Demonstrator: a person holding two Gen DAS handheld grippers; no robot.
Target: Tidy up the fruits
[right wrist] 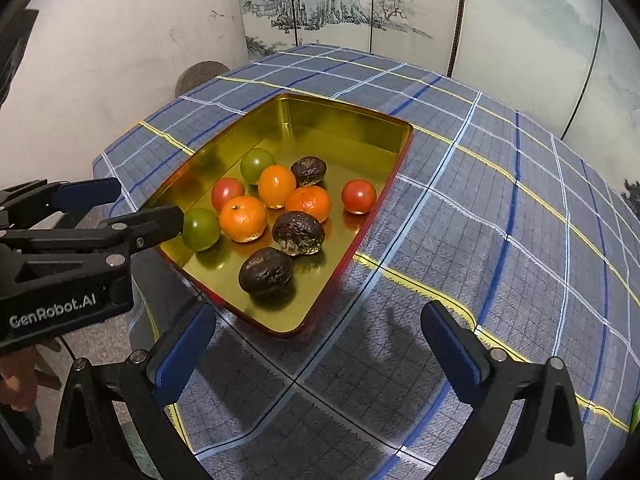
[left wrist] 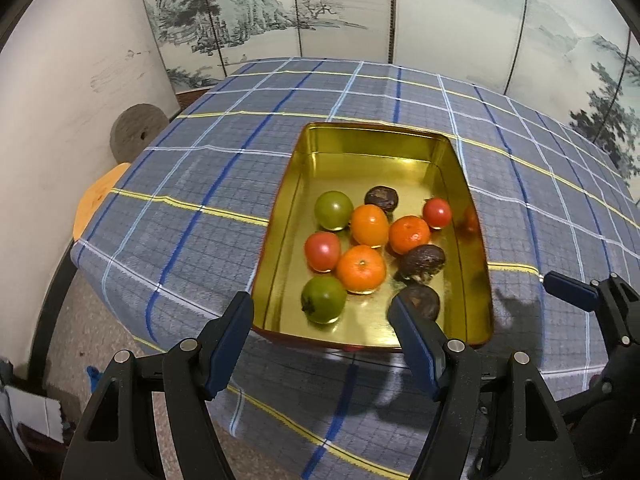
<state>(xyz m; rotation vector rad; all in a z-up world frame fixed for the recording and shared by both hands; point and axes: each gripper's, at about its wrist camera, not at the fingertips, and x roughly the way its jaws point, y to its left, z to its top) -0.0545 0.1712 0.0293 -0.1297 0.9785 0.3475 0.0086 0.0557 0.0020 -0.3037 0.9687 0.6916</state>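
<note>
Lying just beyond left hand-held gripper [left wrist: 320, 320]: fruit-filled tin [left wrist: 280, 240]

Home room: painted folding screen [left wrist: 320, 12], plaid tablecloth [left wrist: 180, 184], scuffed wall [left wrist: 80, 92].

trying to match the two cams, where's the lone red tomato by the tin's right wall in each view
Left wrist view: the red tomato sits right of centre, close to the gold tin's right wall, beyond the oranges.
Right wrist view: the same tomato is near the picture's centre, by the tin's red-edged right wall.
Shared landmark: the wrinkled dark fruit just left of it.
</note>
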